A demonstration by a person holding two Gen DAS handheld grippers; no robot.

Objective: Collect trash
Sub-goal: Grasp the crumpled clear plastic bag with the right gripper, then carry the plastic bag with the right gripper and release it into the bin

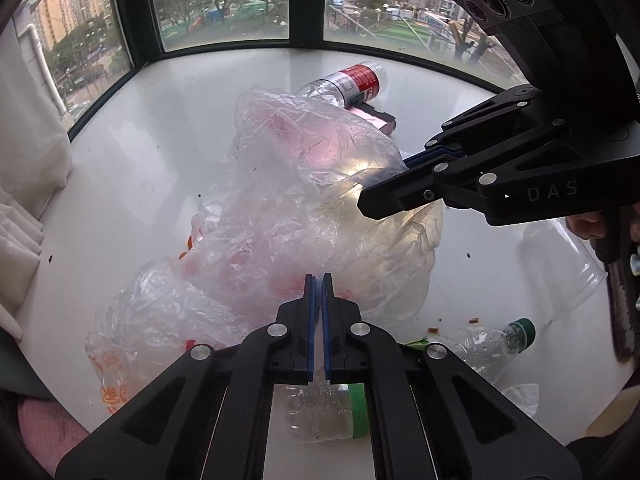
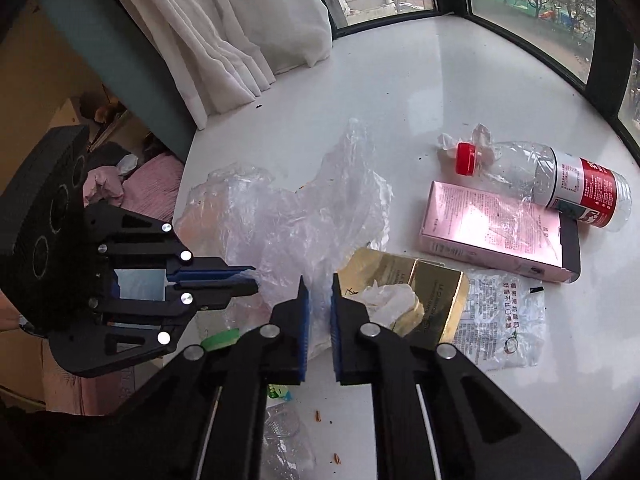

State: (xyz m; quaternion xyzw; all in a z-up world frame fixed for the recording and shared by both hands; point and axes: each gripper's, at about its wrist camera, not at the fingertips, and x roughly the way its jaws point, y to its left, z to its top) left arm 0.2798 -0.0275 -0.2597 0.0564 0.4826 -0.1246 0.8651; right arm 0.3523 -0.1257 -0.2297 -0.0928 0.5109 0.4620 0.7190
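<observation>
We pinch the thin crinkled clear plastic bag (image 1: 280,200) in the left gripper (image 1: 319,280), right gripper (image 2: 319,280) jaws slightly spread; it is light, limp and slippery, so we grasp its rim.

Both wrist views close above the white table (image 1: 168,120) – facing crosswise, sharing the plastic bag (image 1: 280,208).

white curtain (image 2: 224,40) left of sill | dark-framed window (image 1: 306,4) behind | white sill top (image 1: 180,120)
</observation>
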